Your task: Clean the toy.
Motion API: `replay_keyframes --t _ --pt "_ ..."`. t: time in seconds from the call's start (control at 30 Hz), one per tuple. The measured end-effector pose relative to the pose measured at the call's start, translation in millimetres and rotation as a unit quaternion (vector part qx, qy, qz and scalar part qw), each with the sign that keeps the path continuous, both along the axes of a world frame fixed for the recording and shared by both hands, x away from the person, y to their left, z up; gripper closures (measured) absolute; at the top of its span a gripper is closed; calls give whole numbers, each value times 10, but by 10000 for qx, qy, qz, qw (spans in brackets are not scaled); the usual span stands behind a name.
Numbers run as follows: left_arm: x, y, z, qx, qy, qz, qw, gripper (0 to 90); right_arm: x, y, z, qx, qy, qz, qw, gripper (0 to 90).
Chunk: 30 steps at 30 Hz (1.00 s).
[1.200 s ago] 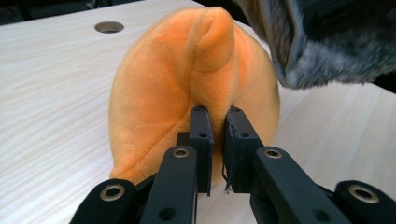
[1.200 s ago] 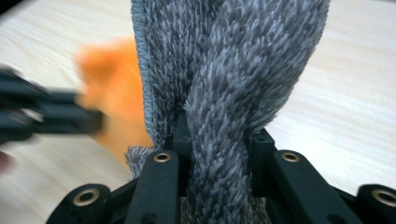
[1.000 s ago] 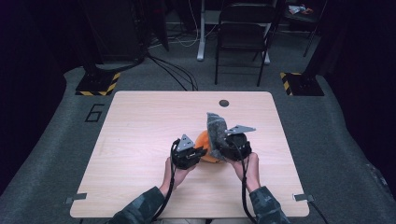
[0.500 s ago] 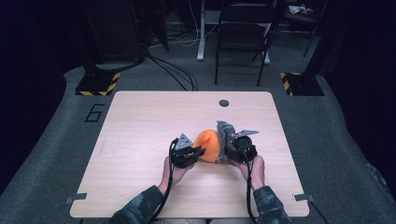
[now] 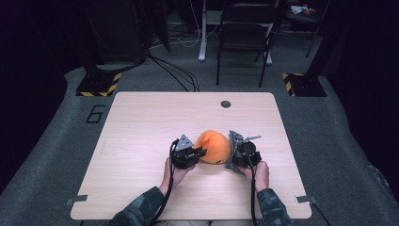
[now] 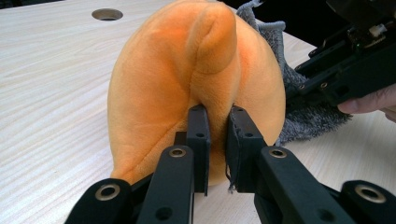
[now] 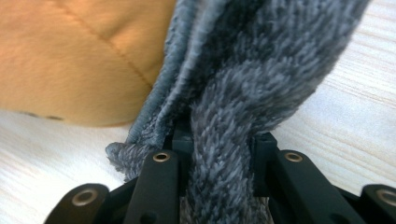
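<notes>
Painted "6" [image 5: 95, 114] on the grey floor off the tabletop's far-left corner; no other writing legible. One orange plush toy [image 5: 212, 147] sits on the wooden tabletop [image 5: 141, 127], slightly nearer the near edge than the far one and a little right of middle. One grey fuzzy cloth [image 5: 234, 141] bunched against its right side. Left gripper [image 5: 200, 153] lies level, pointing right, jaws pinching a fold of the plush toy. Right gripper [image 5: 234, 157] points left, jaws clamped on the cloth. Both hands low by the near edge. One round hole [image 5: 226, 104] near the far edge.
</notes>
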<state>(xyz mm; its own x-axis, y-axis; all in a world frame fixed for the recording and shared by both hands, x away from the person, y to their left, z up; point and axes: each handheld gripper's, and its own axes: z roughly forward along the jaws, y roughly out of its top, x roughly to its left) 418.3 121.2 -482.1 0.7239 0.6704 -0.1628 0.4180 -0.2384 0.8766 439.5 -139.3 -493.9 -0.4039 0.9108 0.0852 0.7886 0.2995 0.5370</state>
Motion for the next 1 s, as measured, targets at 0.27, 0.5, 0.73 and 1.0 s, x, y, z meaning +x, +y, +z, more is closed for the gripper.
replay_keyframes --t 0.27,0.5,0.73,1.0 --pt "-32 -42 6 52 -112 -59 9999 807 -130 -19 575 490 -833 87 9953 715" --pt "-98 -118 20 324 -334 -229 9987 805 -295 382 774 552 -1220 711 9884 703" --pt "-65 -89 -2 182 -186 -188 9995 804 -224 293 604 231 -1027 523 9931 702" --pt "-44 -67 -12 113 -135 -153 9997 802 -103 72 309 192 -563 156 9981 701"
